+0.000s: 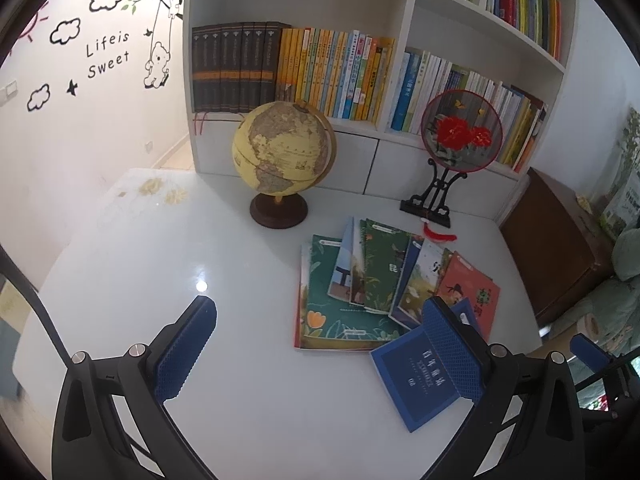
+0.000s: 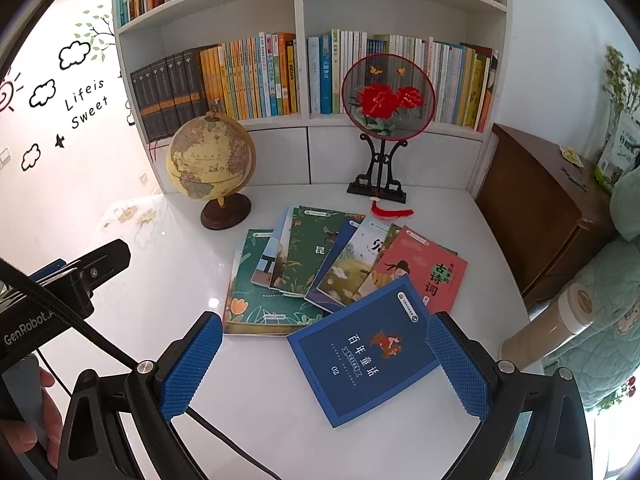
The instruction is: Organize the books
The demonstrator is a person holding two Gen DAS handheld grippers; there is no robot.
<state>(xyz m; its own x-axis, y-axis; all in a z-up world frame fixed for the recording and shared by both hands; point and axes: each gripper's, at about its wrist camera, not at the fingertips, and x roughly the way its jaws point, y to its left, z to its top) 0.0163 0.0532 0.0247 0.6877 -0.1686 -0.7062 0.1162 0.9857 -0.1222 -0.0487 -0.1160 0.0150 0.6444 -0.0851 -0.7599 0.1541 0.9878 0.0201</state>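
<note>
Only rightward: red book (image 2: 424, 268) title, person's hand (image 2: 36, 412).

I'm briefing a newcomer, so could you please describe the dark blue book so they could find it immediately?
On the white table, before the globe, books lie fanned out. The dark blue book lies nearest the grippers, overlapping the red book; it alone has a plain navy cover.

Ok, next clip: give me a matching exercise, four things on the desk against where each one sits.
Things:
1. globe
2. round fan on a black stand
3. dark blue book
4. red book

Places:
A. nearest the cameras, in front of the fanned-out books
B. back left, in front of the dark volumes
C. right end of the fanned-out books
D. back right, red tassel at its foot

Pairs: 1-B, 2-D, 3-A, 4-C
</note>
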